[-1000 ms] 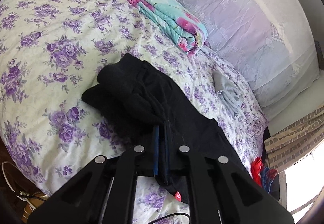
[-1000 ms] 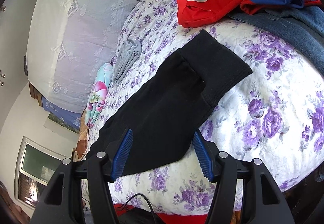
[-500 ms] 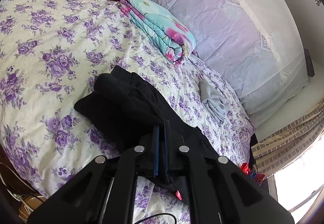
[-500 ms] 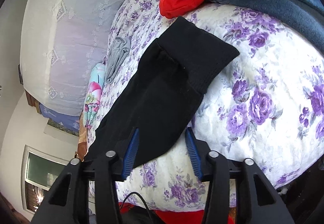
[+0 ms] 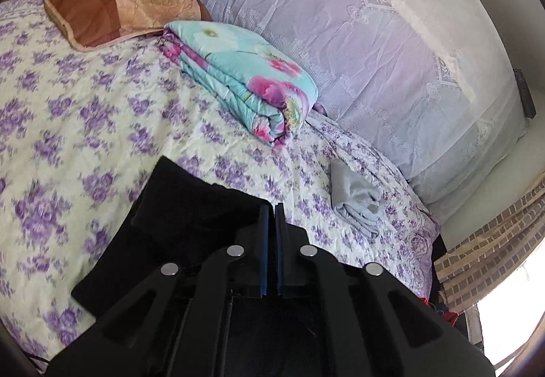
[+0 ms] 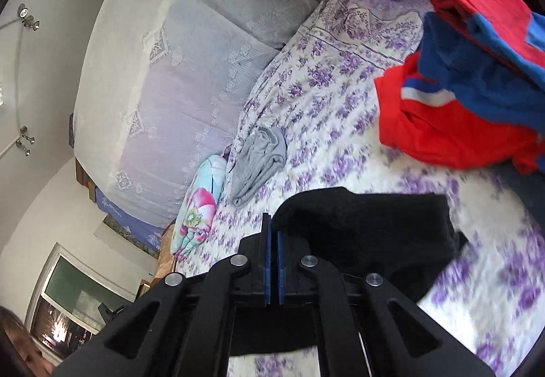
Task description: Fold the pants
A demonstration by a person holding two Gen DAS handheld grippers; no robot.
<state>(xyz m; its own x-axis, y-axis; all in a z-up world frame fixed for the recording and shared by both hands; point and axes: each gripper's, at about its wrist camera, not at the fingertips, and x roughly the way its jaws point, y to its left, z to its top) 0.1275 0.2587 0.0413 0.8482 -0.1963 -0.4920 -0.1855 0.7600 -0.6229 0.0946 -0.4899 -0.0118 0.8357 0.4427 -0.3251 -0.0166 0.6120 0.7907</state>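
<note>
purple-flowered bedding (image 5: 85, 111) covers the bed on which the work is done, with a pale lace-draped headboard or wall hanging across the upper right of the left wrist view. a rolled turquoise floral quilt (image 5: 245, 80) and a brown pillow (image 5: 112, 9) are seen in the upper left, and a small grey folded garment (image 5: 357, 203) lies to the right of centre. in the right wrist view a heap of red and blue clothes (image 6: 470, 97) is piled at the upper right.

the black pants (image 5: 177, 227) are spread low in the frame, partly raised off the bedding. the left claw (image 5: 271, 210) is pressed together on black fabric at lower centre, and the right claw (image 6: 273, 234) is likewise clamped on an edge of the pants, whose ribbed cuff end is draped to the right of it.

as for progress, both ends appear to be gripped and lifted, so a fold is judged to be under way rather than finished: no neat flat bundle is seen yet. the held ends remain to be carried over and laid down, the cloth smoothed, and probably a second fold made. how many layers are already doubled cannot be told, since the dark fabric hides its creases.
</note>
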